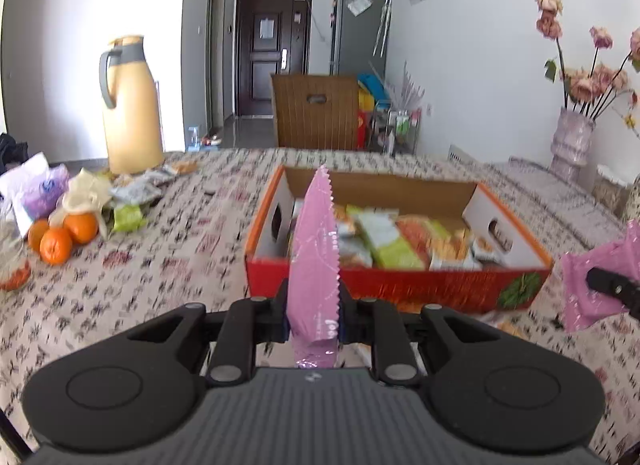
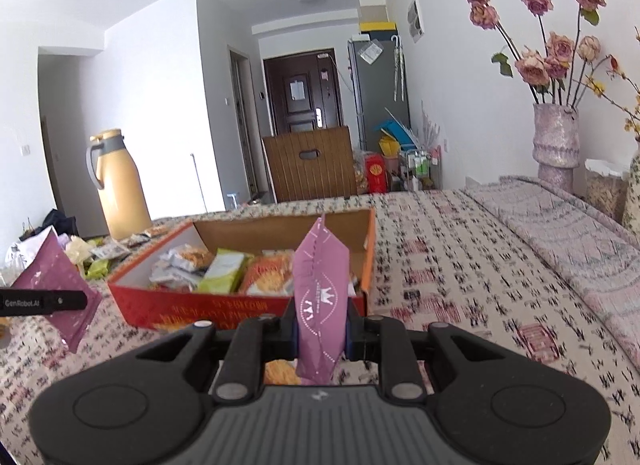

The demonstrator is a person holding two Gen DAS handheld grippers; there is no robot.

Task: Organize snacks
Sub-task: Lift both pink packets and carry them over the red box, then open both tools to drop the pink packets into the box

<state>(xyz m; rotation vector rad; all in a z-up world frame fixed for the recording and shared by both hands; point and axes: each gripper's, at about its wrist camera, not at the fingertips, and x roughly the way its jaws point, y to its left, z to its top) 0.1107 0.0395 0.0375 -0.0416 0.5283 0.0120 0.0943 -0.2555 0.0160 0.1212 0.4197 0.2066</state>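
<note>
Toward the bench's left edge, three round oranges point(image 1: 60, 235), loose crinkled snack wrappers point(image 1: 132, 193) and a tall yellow plastic thermos jug point(image 1: 130, 105) are seen, well apart from the work. The left gripper point(image 1: 314, 315) is clamped tight on a thin pink foil snack packet point(image 1: 316, 249) held upright near its lower end; the right gripper point(image 2: 322, 329) is likewise closed on a second pink foil packet point(image 2: 320, 285). Both are judged light, soft, slippery and crushable. The open red cardboard box point(image 1: 400, 285), half full, sits mid-bench; only its near wall is in the way. A glittery pink vase point(image 2: 556, 141) stands at the far right corner.
</note>
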